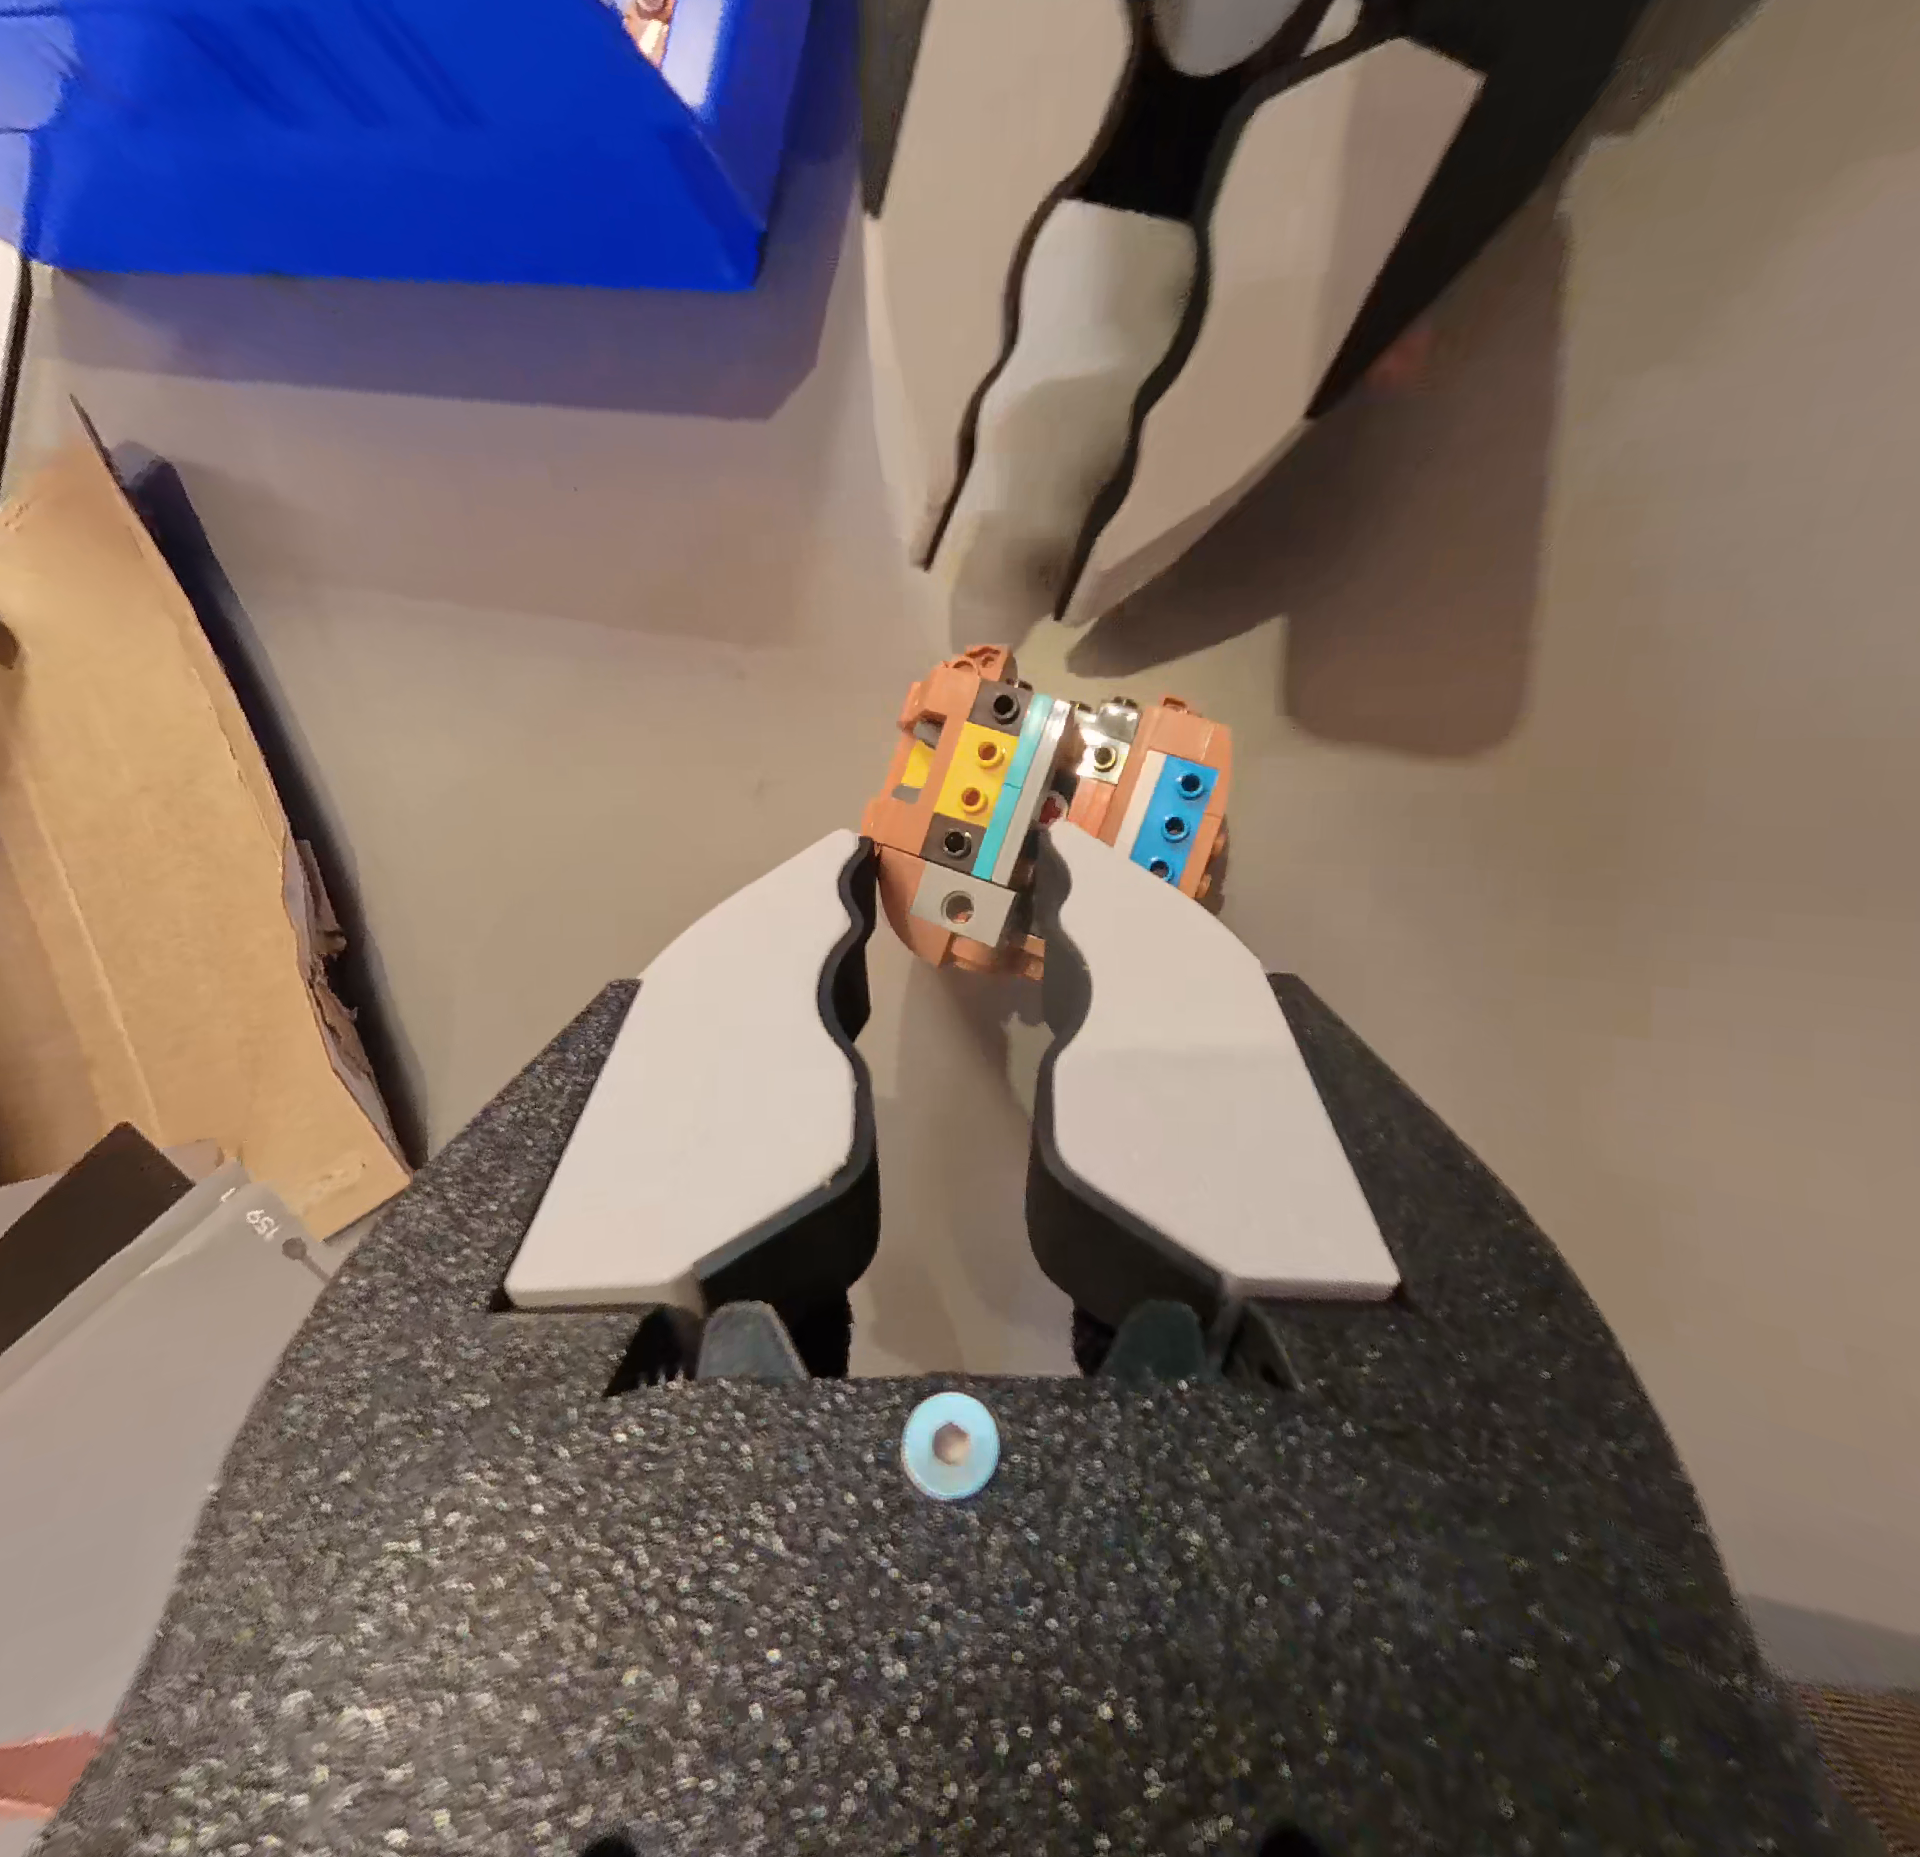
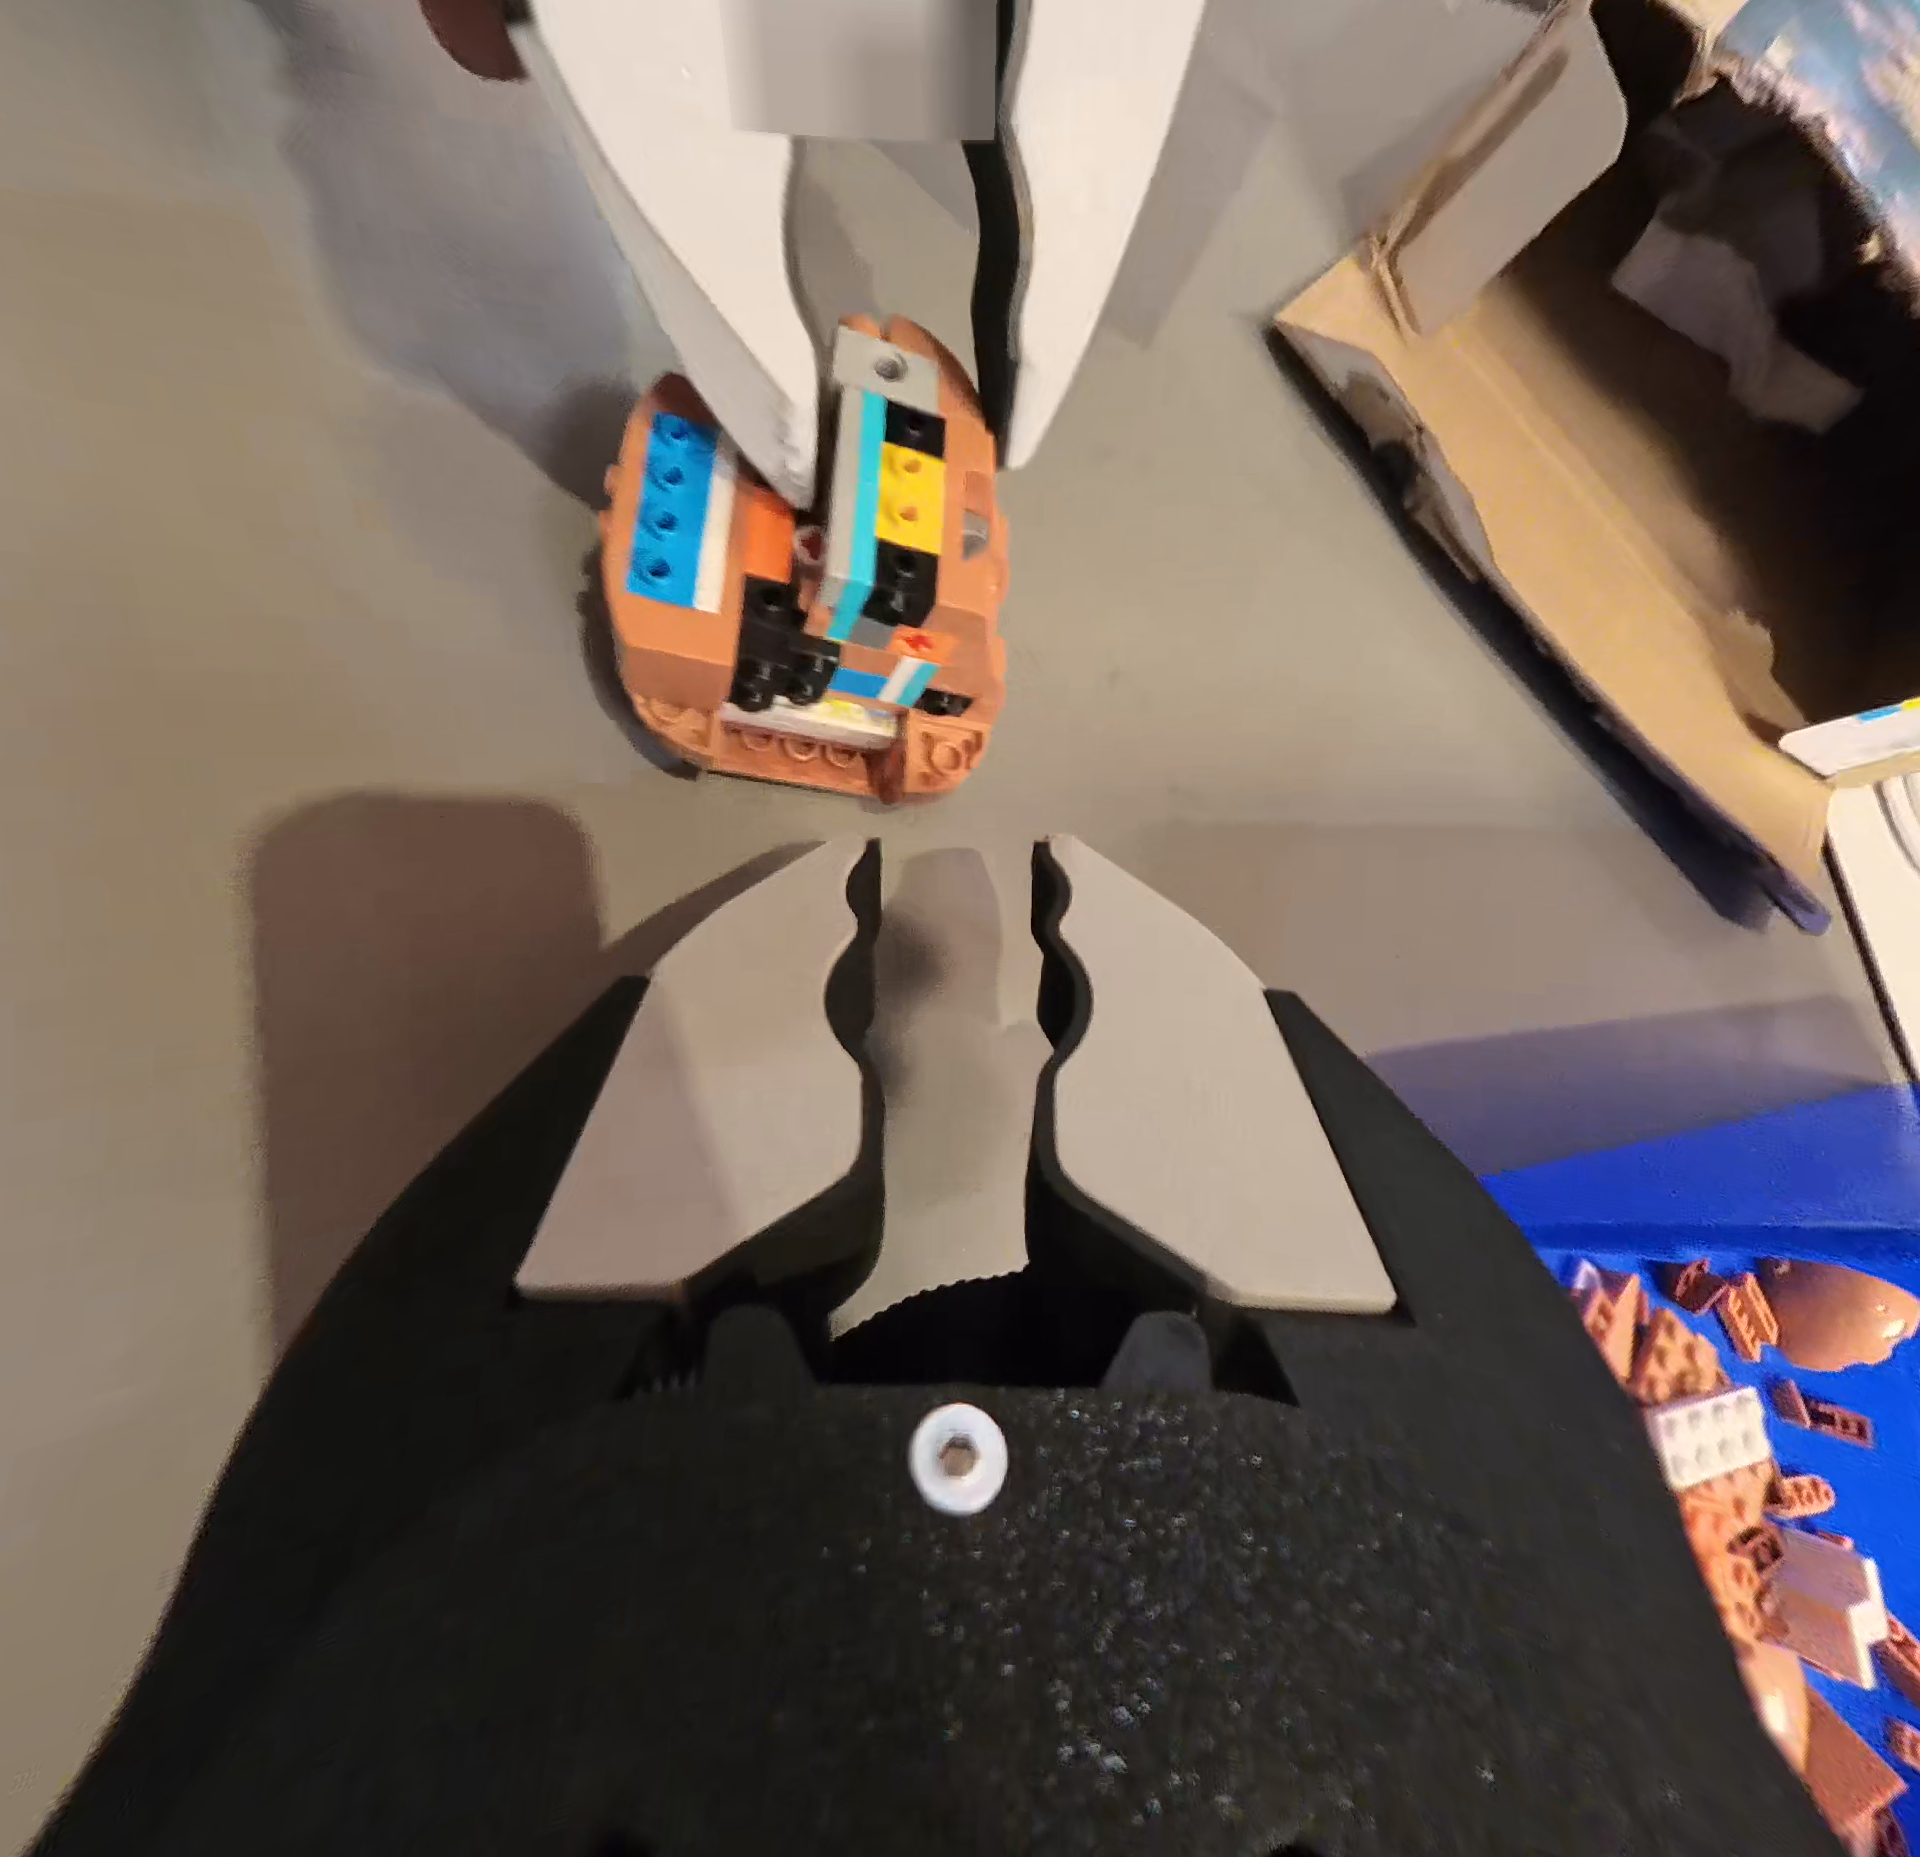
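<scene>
Left gripper (image 1: 956, 851), grey fingers on a black speckled body, sits at centre frame in its own view with fingers straddling the near end of a rounded brown toy-brick model with yellow, black, teal and blue bricks showing inside (image 1: 1039, 799). The fingertips touch the model's sides, pinching it, and it rests on the plain grey desk (image 1: 582, 768). In the right wrist view the same model (image 2: 810, 571) lies at upper centre, with the left gripper (image 2: 904, 446) coming down from the top edge, one finger pushed between the blue-brick side and the teal strip, the other on the brown outer shell.

Right gripper (image 2: 956, 851) is spread, nothing between its fingers, tips just short of the model's studded brown edge, not touching. In the left view it (image 1: 997, 581) enters from the upper right, blurred, tips near the far end of the model.

Containers: blue plastic bin (image 1: 416, 124) at upper left in the left view, lower right in the right view (image 2: 1662, 1215), holding loose brown bricks, a few white ones and a brown dome piece (image 2: 1808, 1308). Torn brown cardboard box (image 2: 1558, 436) at upper right in the right view, open, dark inside, contents unclear; same box (image 1: 135, 820) at left edge in the left view.
</scene>
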`<state>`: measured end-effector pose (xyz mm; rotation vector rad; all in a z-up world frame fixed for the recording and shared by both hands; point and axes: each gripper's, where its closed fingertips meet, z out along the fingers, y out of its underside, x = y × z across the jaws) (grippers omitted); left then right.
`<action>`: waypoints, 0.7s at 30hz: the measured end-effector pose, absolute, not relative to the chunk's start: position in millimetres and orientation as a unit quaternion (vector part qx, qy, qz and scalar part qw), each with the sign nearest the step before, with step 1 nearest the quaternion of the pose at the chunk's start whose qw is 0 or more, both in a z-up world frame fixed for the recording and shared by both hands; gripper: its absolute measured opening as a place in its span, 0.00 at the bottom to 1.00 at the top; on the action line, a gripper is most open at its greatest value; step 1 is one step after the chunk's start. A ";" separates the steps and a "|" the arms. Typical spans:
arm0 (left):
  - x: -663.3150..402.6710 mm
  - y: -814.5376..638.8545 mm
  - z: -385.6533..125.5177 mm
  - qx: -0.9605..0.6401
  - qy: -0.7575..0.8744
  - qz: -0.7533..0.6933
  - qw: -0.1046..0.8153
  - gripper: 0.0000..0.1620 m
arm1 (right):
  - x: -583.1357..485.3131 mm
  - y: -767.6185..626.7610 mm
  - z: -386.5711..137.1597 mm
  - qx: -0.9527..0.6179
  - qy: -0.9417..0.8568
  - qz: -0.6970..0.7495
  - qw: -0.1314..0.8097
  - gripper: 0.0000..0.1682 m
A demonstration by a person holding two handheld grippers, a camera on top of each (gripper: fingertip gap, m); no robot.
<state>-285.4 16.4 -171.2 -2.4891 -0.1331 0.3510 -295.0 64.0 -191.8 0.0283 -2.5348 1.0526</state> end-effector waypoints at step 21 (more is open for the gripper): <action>-266.0 25.1 -167.6 -0.930 0.072 0.136 0.334 0.18 | -256.2 55.1 -201.3 0.080 -0.915 0.379 0.114 0.21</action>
